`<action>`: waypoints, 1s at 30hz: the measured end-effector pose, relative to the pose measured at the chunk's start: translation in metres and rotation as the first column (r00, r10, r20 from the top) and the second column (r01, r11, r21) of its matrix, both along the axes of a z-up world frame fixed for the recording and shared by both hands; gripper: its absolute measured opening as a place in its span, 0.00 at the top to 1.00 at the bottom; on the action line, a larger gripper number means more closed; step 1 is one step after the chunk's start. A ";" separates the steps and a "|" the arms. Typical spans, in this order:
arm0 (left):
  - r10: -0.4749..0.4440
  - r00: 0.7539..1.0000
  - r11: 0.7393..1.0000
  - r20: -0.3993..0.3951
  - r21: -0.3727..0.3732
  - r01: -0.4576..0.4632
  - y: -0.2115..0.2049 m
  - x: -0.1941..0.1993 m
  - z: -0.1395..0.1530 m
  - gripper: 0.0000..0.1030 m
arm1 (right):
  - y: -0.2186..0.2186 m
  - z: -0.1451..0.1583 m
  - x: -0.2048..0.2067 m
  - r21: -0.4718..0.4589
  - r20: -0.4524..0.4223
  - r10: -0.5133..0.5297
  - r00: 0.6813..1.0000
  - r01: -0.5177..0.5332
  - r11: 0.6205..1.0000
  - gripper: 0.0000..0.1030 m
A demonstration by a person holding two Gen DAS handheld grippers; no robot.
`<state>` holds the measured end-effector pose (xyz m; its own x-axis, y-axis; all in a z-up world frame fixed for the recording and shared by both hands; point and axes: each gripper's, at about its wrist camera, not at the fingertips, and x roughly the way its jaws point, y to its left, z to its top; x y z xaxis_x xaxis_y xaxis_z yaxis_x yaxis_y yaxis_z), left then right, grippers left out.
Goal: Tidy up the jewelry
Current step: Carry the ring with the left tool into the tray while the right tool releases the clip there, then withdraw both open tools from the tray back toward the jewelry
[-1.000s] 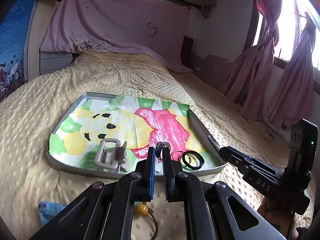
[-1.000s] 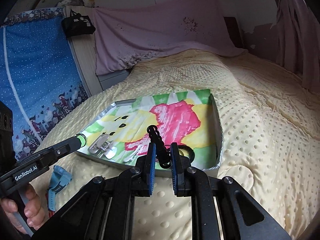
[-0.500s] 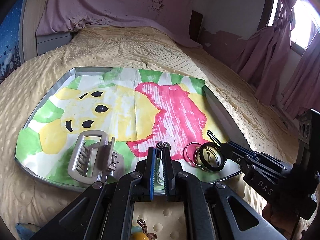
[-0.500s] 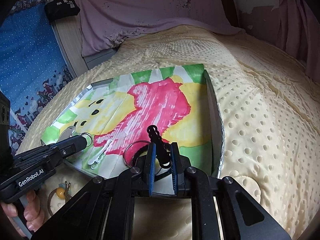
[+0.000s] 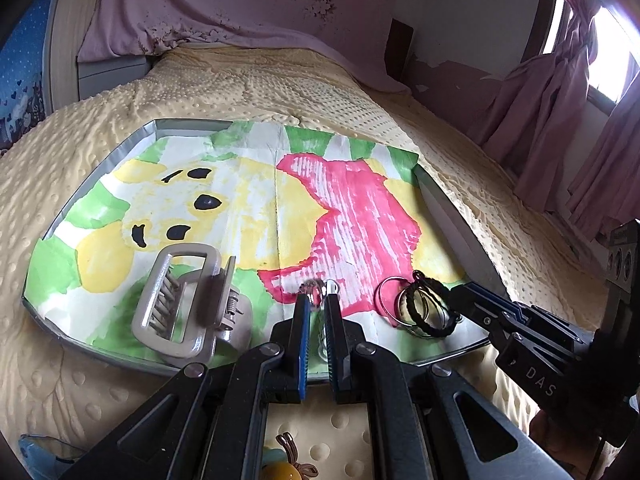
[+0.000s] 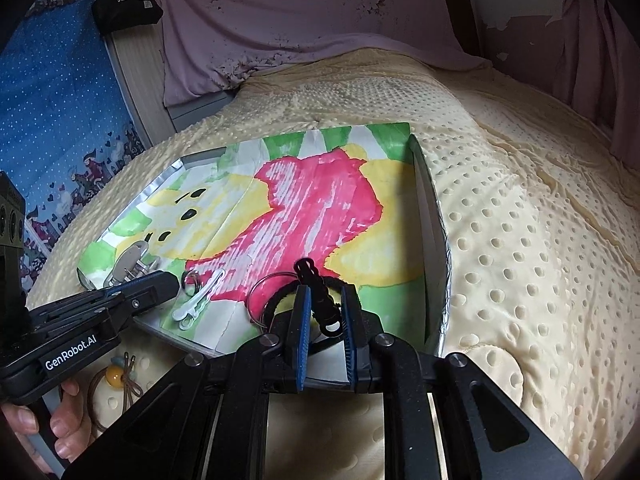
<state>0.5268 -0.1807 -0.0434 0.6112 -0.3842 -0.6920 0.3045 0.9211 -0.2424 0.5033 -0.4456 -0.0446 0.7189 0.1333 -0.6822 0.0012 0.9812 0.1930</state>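
A: How many trays? I count one grey tray (image 5: 132,142), lined with one painted paper (image 5: 248,200), on the yellow bedspread (image 6: 520,240)

B: One, yes. On the paper lies one beige hair claw (image 5: 186,300), near the front edge on the left

A: The left gripper (image 5: 318,300)?

B: Nearly closed, pinching a small silvery ring piece (image 5: 314,290) between its blue pads, tips just over the paper. From the other side a white clip (image 6: 196,306) lies on the paper beside its tip

A: And the right gripper (image 6: 324,300)?

B: Narrowly parted, clamping one black braided bracelet (image 6: 320,296) upright between its pads. It hangs over the tray's front right corner, where several rings (image 5: 416,306) overlap; I cannot count them surely

A: Anything outside the tray?

B: One hair tie with an amber bead (image 6: 114,376) on the bedspread, and one blue object (image 5: 44,452) at the left edge. One hand (image 6: 60,428) grips the left handle
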 end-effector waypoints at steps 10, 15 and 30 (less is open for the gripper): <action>0.003 1.000 1.000 0.009 -0.017 -0.003 0.003 -0.011 0.007 0.93 | -0.012 0.014 -0.027 0.015 0.071 -0.049 0.996 0.048 0.999 0.69; -0.001 0.999 1.000 0.033 -0.017 0.001 0.004 -0.024 0.014 0.93 | -0.019 0.026 -0.045 0.019 0.111 -0.073 0.991 0.071 0.997 0.60; 0.032 0.993 0.999 0.116 -0.009 -0.031 0.019 -0.062 0.031 0.37 | -0.018 0.047 -0.084 0.025 0.187 -0.088 0.978 0.085 0.996 0.43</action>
<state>0.4652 -0.1616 -0.0124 0.6992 -0.3682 -0.6128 0.3019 0.9291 -0.2138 0.4195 -0.4640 0.0025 0.8431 0.0755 -0.5324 0.0479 0.9756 0.2142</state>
